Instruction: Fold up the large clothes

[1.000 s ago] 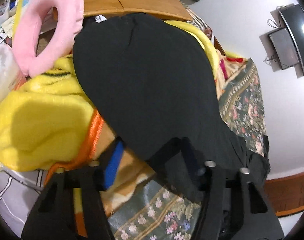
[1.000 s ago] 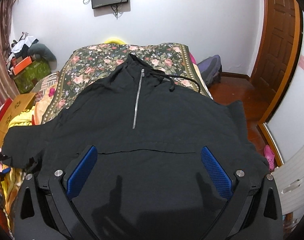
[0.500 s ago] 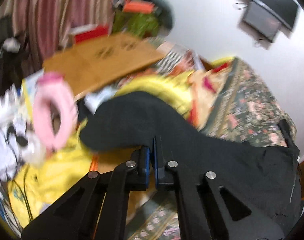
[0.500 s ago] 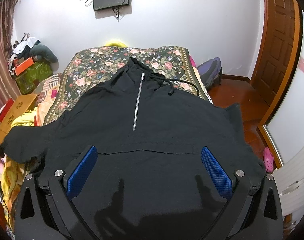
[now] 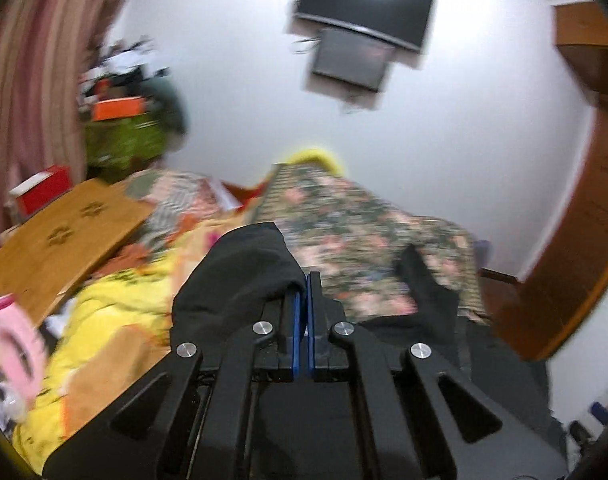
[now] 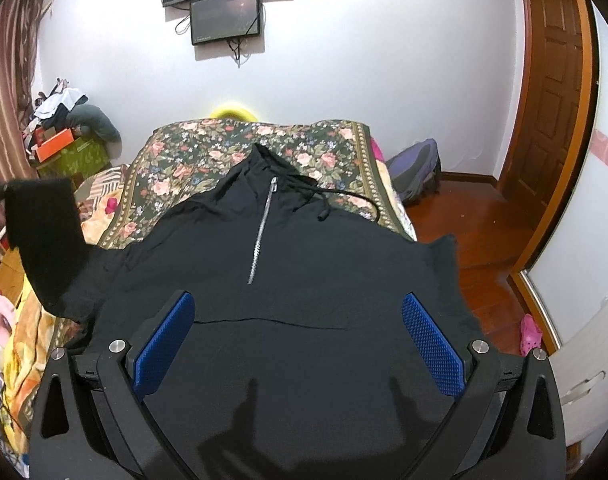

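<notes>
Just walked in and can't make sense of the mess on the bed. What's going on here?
A person with a gripper in each hand is folding a black hoodie spread front-up on the floral bedspread. The left gripper is shut on the sleeve and holds it lifted off the bed at the hoodie's side. The right gripper is open above the hoodie's lower front, gripping nothing. The body is not yet folded.

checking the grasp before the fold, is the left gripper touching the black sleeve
Touching. In the left wrist view the left gripper has its blue fingers closed together with the black sleeve draped over and pinched at their tips.
</notes>
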Motion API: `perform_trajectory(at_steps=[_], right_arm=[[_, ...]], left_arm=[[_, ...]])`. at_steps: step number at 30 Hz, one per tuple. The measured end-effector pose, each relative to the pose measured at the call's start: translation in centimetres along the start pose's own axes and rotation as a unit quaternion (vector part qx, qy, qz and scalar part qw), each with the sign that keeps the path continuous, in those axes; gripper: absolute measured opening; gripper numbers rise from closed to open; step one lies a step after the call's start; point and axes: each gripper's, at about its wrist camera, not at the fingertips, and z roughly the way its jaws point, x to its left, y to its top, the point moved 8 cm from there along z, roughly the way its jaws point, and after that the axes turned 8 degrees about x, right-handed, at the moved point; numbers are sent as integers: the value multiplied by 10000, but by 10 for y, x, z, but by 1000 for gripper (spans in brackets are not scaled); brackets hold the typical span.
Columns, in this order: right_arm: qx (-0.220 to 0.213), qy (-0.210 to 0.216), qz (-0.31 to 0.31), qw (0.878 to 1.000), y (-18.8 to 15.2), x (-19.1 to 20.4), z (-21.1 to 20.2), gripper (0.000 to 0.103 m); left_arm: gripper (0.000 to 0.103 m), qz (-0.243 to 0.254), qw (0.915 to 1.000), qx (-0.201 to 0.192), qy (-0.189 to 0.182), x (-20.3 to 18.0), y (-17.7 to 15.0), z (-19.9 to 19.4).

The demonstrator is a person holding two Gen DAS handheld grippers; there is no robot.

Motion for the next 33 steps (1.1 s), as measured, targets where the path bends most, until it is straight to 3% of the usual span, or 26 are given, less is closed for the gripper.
perform_trajectory(at_steps=[4, 9, 17, 24, 27, 31, 33], right_arm=[[-18, -22, 34, 10000, 0, -9, 0, 103], [8, -135, -6, 9999, -4, -20, 2, 103], [250, -363, -98, 9990, -18, -36, 16, 103], [555, -475, -124, 9972, -33, -47, 31, 103], [665, -527, -182, 9962, -38, -49, 34, 103], [731, -501, -196, 9959, -39, -49, 34, 103], [717, -448, -196, 9962, -38, -48, 32, 103]], left_arm=[[1, 288, 9976, 176, -605, -66, -2, 12], [1, 675, 9880, 655, -1224, -142, -30, 30], [1, 1650, 9568, 1797, -1582, -233, -134, 61], [1, 2291, 9232, 2675, -1537, -252, -229, 76], [3, 2497, 9246, 2509, -1405, -252, -242, 71], [9, 2879, 9173, 2435, -1280, -256, -249, 60], [21, 2915, 9143, 2487, -1314, -255, -246, 54]])
